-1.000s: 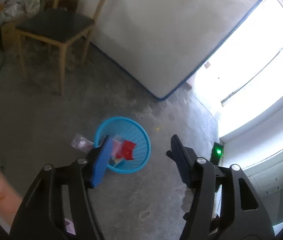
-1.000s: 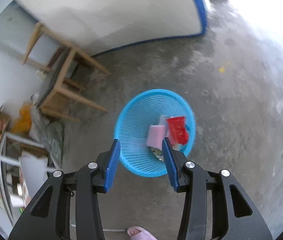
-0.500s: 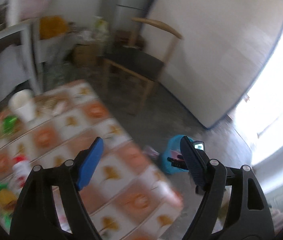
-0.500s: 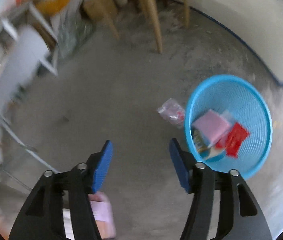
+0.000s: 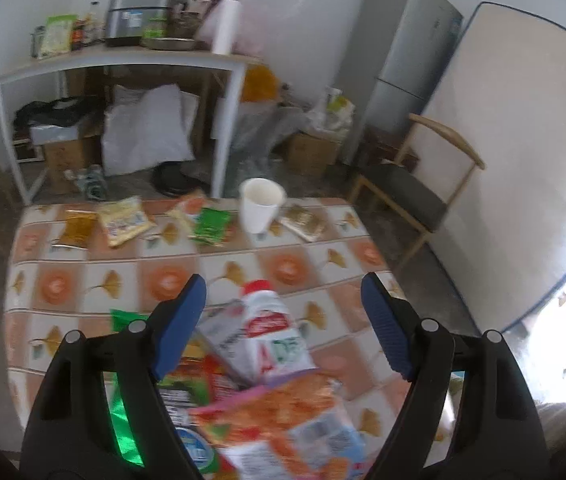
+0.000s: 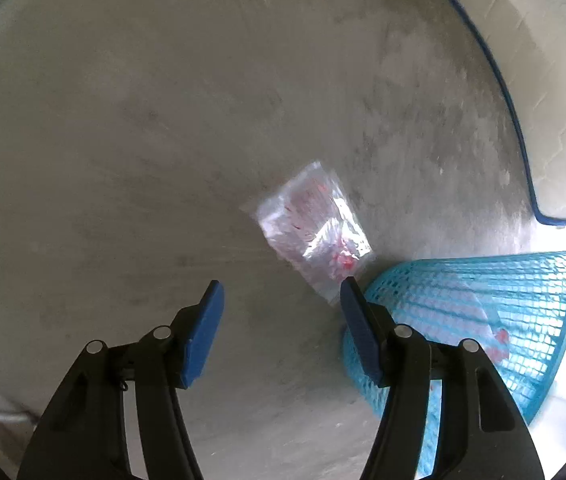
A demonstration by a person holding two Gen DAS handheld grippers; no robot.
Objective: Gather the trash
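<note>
Left gripper (image 5: 283, 312) spread wide, nothing held, over carton (image 5: 271, 336) amid wrappers near table (image 5: 323, 256) edge. Right gripper (image 6: 281, 308) spread, nothing held; clear bag (image 6: 315, 228) seen on bare floor (image 6: 143, 140) touching basket (image 6: 483, 320).

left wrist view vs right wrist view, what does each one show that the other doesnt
Only the left wrist view shows the table with the patterned cloth, littered with snack wrappers, a white paper cup, a red-capped carton and an orange packet near the open left gripper, plus the chair and fridge.

Only the right wrist view shows the blue mesh basket on bare concrete floor, with a clear plastic bag lying beside it, ahead of the open right gripper.

Both show the white blue-edged panel and empty, open grippers.
</note>
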